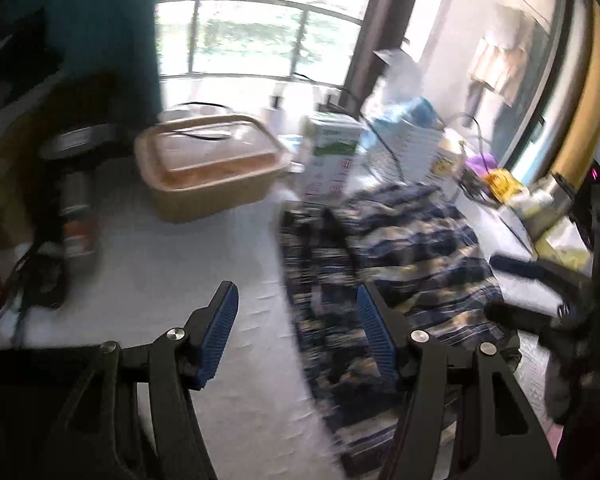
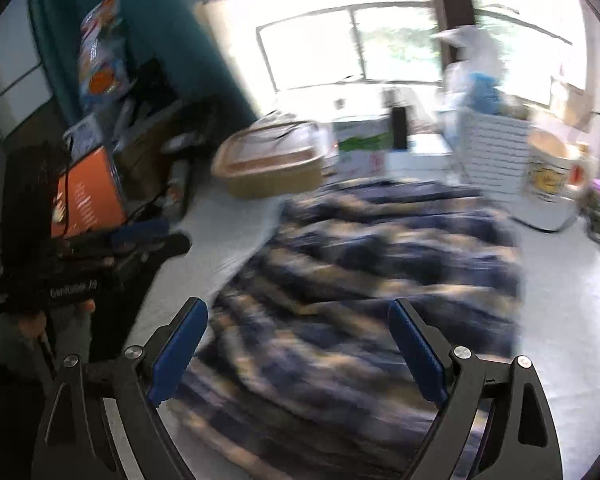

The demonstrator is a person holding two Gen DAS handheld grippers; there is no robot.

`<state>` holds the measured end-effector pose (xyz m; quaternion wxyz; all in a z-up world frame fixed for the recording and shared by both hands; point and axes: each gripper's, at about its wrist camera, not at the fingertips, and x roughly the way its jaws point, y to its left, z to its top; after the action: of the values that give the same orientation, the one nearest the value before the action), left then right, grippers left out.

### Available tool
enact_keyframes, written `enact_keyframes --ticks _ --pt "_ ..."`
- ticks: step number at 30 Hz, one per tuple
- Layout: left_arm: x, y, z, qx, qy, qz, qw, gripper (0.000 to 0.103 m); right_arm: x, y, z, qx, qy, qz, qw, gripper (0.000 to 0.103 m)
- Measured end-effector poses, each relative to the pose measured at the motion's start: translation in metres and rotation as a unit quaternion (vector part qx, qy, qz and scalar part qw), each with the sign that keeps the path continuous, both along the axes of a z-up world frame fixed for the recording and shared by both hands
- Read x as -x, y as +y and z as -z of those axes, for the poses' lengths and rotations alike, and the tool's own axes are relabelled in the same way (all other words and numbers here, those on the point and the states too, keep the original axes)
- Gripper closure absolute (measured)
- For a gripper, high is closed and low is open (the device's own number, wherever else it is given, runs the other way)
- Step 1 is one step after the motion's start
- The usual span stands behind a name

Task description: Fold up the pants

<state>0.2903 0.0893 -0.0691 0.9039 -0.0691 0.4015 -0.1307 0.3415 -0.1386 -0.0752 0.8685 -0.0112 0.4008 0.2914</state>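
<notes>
The pants (image 1: 400,264) are blue and cream plaid and lie rumpled on a white table (image 1: 180,280). In the right wrist view the pants (image 2: 360,280) fill the middle. My left gripper (image 1: 296,300) is open and empty, above the table at the pants' left edge. My right gripper (image 2: 298,316) is open and empty, above the near part of the pants. The right gripper also shows in the left wrist view (image 1: 540,292) at the pants' right side. Both views are blurred by motion.
A tan lidded container (image 1: 208,164) stands at the back of the table, also in the right wrist view (image 2: 268,168). A green and white carton (image 1: 332,156), a white basket (image 2: 496,152) and a cup (image 2: 548,168) stand behind the pants. An orange box (image 2: 88,196) sits at the left.
</notes>
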Motion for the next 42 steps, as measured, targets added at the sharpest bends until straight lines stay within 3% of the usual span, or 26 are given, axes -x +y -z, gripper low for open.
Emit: enact_keyframes --ticks 3,6,9,11,12,13,14,16,24,29,31,33,35,38,42 --pt "-0.016 -0.025 0.006 -0.005 0.002 0.033 0.9995 0.041 -0.013 -0.039 0.0 0.006 -0.014 0.046 0.999 0.012" --pt "-0.032 -0.044 0.01 -0.026 -0.01 0.056 0.998 0.041 -0.027 -0.071 0.002 0.025 -0.027 0.073 0.997 0.049" --pt "-0.051 -0.054 0.019 -0.042 0.0 0.065 0.997 0.045 -0.045 -0.096 0.011 0.03 -0.021 0.086 0.996 0.054" --pt "-0.062 -0.057 0.022 -0.047 0.006 0.066 0.9967 0.058 -0.059 -0.106 0.016 0.023 -0.016 0.082 0.996 0.054" --pt "-0.066 -0.056 0.023 -0.045 0.005 0.065 0.9968 0.069 -0.063 -0.108 0.016 0.023 -0.017 0.078 0.997 0.055" --pt "-0.07 -0.053 0.023 -0.036 0.007 0.067 0.9971 0.084 -0.069 -0.107 0.017 0.022 -0.018 0.071 0.997 0.06" --pt "-0.074 -0.051 0.024 -0.032 0.01 0.066 0.9972 0.089 -0.077 -0.106 0.017 0.018 -0.021 0.059 0.998 0.065" --pt "-0.082 -0.046 0.026 -0.035 0.012 0.057 0.9976 0.093 -0.089 -0.101 0.021 0.017 -0.017 0.044 0.999 0.092" --pt "-0.099 -0.024 0.043 -0.046 0.03 0.013 0.9984 0.093 -0.146 -0.062 0.06 0.052 0.019 0.003 0.998 0.092" --pt "-0.101 -0.01 0.048 -0.033 0.043 0.012 0.9985 0.085 -0.157 -0.047 0.074 0.071 0.013 0.003 0.997 0.092" --pt "-0.1 0.0 0.043 -0.023 0.047 -0.005 0.9986 0.058 -0.159 -0.047 0.074 0.071 0.015 0.007 0.997 0.092" --pt "-0.099 0.009 0.036 -0.019 0.049 -0.027 0.9983 0.048 -0.158 -0.05 0.072 0.073 0.013 0.014 0.997 0.092" --pt "-0.088 0.018 0.024 0.0 0.037 -0.029 0.9989 0.048 -0.151 -0.054 0.064 0.073 0.004 0.024 0.997 0.092" --pt "-0.067 0.02 0.006 -0.027 0.016 -0.045 0.9985 0.048 -0.134 -0.064 0.045 0.059 -0.007 0.04 0.997 0.092" --pt "-0.034 0.011 -0.008 -0.014 -0.01 -0.03 0.9994 0.048 -0.105 -0.066 0.026 0.041 -0.015 0.039 0.998 0.091"
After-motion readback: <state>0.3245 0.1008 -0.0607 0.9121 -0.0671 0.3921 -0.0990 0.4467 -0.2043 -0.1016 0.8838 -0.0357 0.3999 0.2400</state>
